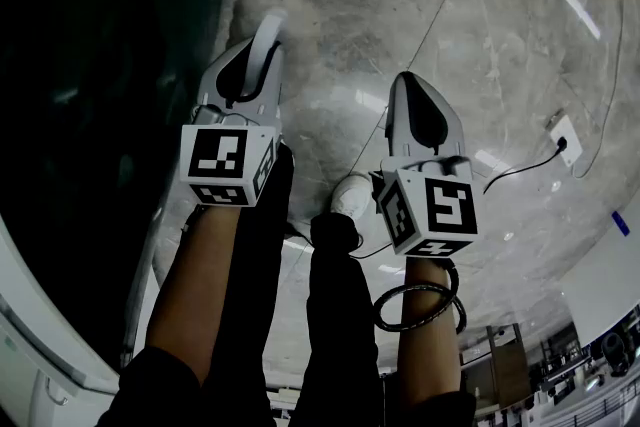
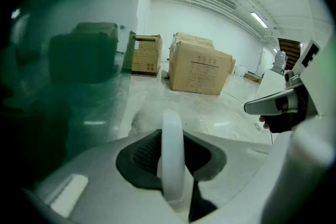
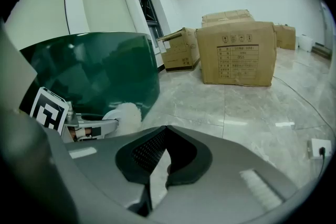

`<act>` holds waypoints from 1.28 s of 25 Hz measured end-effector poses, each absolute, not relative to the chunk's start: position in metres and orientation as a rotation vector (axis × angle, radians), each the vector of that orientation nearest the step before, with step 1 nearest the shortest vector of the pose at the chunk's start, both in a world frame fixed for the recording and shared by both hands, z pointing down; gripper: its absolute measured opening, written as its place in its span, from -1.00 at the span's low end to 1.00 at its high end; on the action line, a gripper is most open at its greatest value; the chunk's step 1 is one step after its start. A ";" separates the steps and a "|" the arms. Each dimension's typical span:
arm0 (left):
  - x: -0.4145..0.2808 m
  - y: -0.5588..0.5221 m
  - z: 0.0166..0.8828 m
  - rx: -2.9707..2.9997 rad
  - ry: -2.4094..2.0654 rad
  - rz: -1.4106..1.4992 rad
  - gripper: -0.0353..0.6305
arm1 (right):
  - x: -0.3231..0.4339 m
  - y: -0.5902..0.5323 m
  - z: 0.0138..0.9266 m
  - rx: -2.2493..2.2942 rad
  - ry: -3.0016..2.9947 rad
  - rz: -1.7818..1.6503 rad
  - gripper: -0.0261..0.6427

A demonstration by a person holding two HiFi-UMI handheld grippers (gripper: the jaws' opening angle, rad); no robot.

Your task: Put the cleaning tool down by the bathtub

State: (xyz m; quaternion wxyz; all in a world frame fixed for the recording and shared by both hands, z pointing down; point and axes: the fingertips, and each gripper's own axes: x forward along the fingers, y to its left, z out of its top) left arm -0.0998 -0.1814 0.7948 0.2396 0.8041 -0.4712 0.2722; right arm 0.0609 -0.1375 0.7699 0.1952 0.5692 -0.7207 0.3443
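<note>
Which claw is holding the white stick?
The left claw. The white handle is squeezed between its jaws. The right claw is shut with nothing in it.

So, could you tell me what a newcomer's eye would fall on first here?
The dark green bathtub fills the head view's left, beside a grey marble floor. The left tongs are clamped on the cleaning tool by its white handle, its fluffy head next to the tub; the right tongs are shut and empty. Cardboard boxes stand beyond.
</note>
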 end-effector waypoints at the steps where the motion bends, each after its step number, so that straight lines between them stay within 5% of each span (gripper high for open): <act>1: -0.100 -0.182 0.798 2.202 -1.289 0.746 -0.65 | 0.061 -0.138 0.773 1.595 -2.018 0.968 -0.89; 32: -0.134 -0.178 0.955 2.133 -1.218 0.908 -0.65 | 0.044 -0.117 0.908 1.519 -1.975 1.032 -0.89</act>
